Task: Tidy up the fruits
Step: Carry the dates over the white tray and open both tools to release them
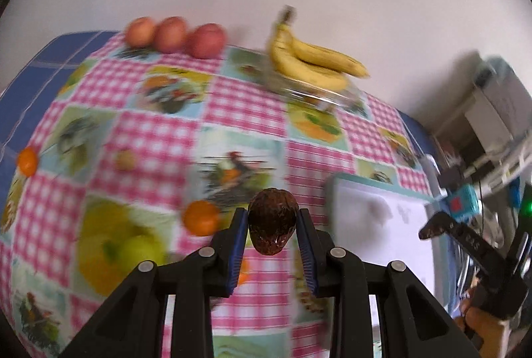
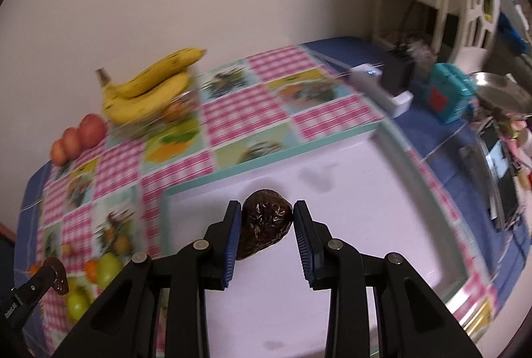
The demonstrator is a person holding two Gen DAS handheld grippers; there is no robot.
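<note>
Avocados: the left tool (image 1: 273,225) grips one (image 1: 272,220) above the checked tabletop (image 1: 153,131), the right tool (image 2: 267,220) clamps another (image 2: 264,223) over a white tray (image 2: 349,198) near the right edge. Oranges (image 1: 201,217) lie mid-cloth; bananas (image 1: 309,62) and apples (image 1: 173,37) line the far edge
</note>
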